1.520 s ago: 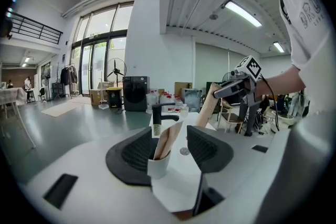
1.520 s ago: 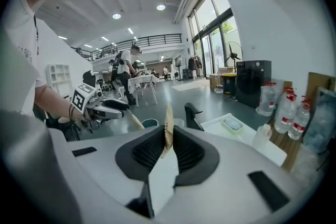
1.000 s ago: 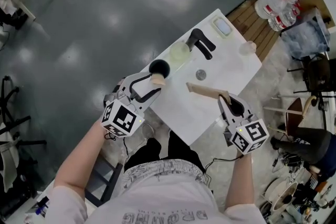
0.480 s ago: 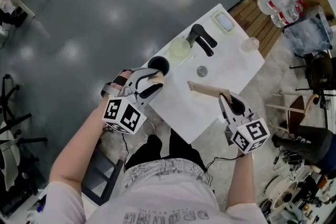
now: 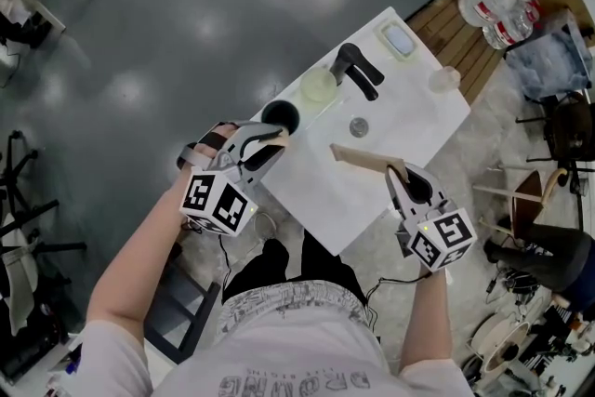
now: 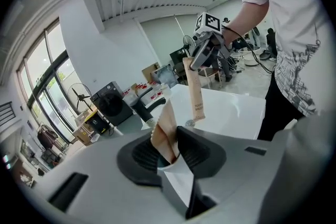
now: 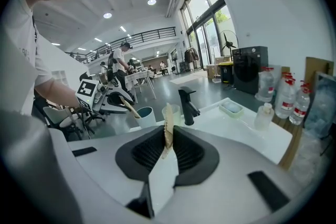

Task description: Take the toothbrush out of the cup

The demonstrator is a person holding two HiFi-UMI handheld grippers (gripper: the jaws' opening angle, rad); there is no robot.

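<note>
The toothbrush [image 5: 275, 137], in a tan paper sleeve, leans out of the dark cup [image 5: 281, 114] with its lower end inside. The cup stands at the left edge of the white table [image 5: 409, 121]. The left gripper [image 5: 270, 142] has just been closing its jaws, and now they pinch the sleeve's upper part; in the left gripper view the tan paper [image 6: 167, 131] sits squeezed between both pads. From across the table, the right gripper view shows the same stick [image 7: 131, 109] slanting up from the cup [image 7: 147, 118] into that gripper [image 7: 113, 101].

The right gripper [image 5: 402, 170] hangs over the table's near edge, jaws clamped on a second tan pack [image 5: 364, 161], which points out level above the tabletop, well apart from the cup.

Further back, just beside the cup, stands a pale round cup [image 5: 318, 86], then a black faucet [image 5: 358, 72], with a soap dish [image 5: 397, 40] at the far corner. A small round metal piece [image 5: 358, 127] lies mid-table and a small clear bottle [image 5: 444, 79] stands at the right edge.
</note>
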